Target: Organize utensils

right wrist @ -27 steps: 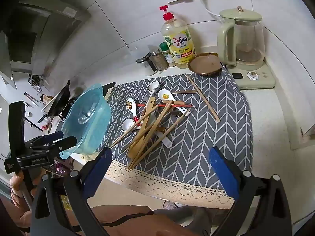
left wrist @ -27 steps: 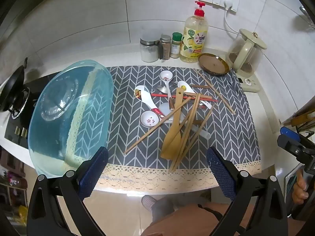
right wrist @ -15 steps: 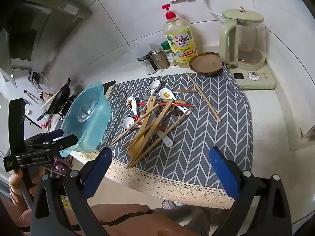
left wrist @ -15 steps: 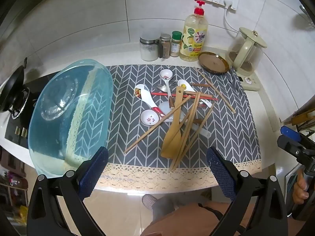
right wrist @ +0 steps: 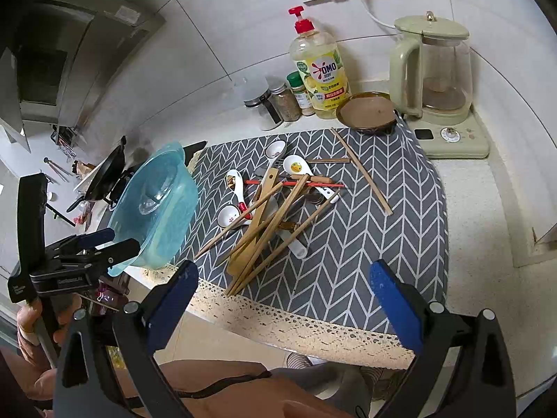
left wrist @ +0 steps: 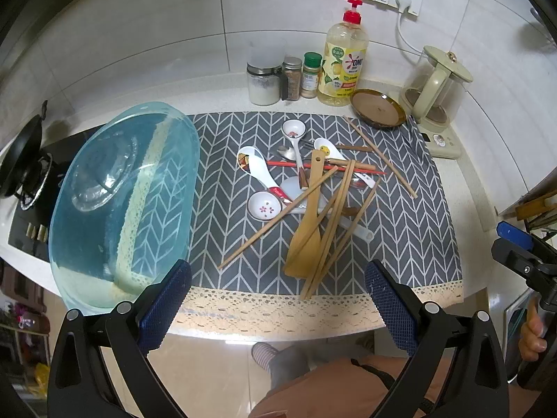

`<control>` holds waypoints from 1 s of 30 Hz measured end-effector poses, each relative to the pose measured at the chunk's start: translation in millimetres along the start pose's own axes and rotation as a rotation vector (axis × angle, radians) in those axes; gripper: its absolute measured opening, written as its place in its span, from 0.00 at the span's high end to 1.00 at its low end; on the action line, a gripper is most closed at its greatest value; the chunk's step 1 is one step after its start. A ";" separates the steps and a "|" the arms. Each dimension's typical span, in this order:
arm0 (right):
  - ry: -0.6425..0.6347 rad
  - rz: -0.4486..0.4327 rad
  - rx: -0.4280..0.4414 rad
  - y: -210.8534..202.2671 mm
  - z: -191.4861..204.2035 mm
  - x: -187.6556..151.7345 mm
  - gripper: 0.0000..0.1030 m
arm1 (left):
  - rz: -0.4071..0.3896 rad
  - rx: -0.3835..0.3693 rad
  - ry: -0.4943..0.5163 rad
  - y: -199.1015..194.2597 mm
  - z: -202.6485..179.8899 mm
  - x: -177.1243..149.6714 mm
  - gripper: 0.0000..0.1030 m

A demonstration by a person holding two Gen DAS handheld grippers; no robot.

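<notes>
Nearest the cameras, the left gripper and the right gripper are held off the counter's front edge, fingers spread wide and nothing between them. Just beyond, on the grey chevron mat, the utensils are seen in a tangled heap: a wooden spatula and chopsticks crossed over white ceramic spoons. A tilted blue bowl is seen at the mat's left edge. Farther back stand a soap bottle and a kettle. Sorting appears not yet begun; a reach forward and a narrowed grip on one topmost piece would be needed.
</notes>
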State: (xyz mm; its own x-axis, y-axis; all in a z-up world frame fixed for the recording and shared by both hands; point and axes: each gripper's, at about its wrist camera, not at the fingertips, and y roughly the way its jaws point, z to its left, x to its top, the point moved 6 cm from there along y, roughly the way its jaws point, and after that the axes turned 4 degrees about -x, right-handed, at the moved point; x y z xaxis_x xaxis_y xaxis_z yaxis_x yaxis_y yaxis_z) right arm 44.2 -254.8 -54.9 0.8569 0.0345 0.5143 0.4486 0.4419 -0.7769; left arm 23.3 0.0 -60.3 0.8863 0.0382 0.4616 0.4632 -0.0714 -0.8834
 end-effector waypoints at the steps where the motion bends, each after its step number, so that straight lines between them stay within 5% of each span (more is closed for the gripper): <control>1: 0.000 0.000 0.000 -0.1 0.2 0.0 0.07 | 0.000 0.000 0.000 0.1 0.0 -0.3 0.04; 30: -0.011 0.012 0.001 1.7 3.7 -1.3 0.07 | 0.008 0.002 0.000 0.4 -2.1 -0.1 0.04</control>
State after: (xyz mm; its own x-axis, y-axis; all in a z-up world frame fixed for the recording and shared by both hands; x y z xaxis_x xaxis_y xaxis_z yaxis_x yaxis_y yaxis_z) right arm 42.9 -250.8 -55.5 0.8591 0.0497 0.5094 0.4384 0.4420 -0.7826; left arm 23.3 -2.1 -60.5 0.8898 0.0375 0.4547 0.4563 -0.0701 -0.8871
